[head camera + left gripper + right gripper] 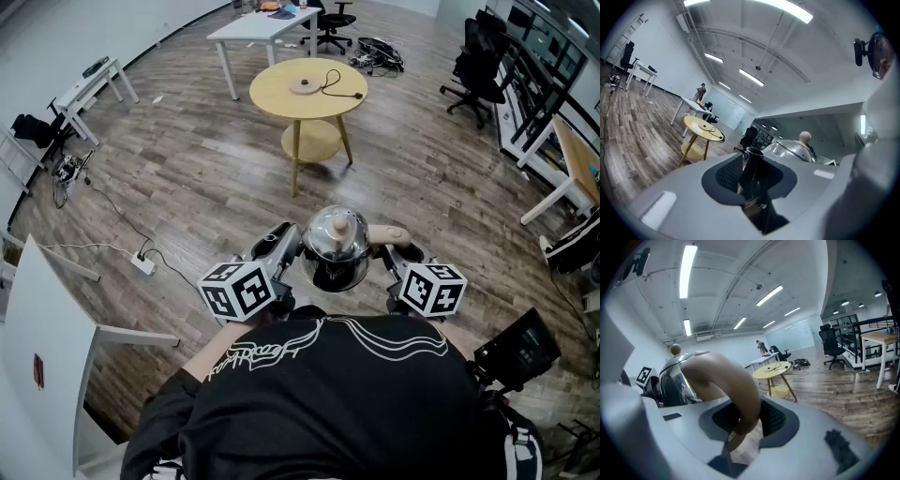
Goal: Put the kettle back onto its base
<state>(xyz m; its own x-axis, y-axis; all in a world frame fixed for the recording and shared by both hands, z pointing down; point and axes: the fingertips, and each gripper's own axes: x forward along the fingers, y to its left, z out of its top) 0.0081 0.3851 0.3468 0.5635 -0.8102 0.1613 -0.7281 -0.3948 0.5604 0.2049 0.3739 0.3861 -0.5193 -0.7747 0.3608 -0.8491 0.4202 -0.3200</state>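
shiny steel kettle [337, 246] held aloft: left gripper [289, 246] pinches its spout [752, 164], right gripper [389, 255] its tan handle [736, 380]; round base [305, 85] well ahead, unreached.

The head view looks from above the person's shoulders, steeply down and forward across the wooden floor [187, 178] to the round yellow tabletop [307, 89]; the left tool [296, 251] view sits low and very near behind its own jaws, facing out along them toward that tabletop; the right tool [382, 255] view does likewise from the other side; all three share the kettle [337, 239] and the tabletop.
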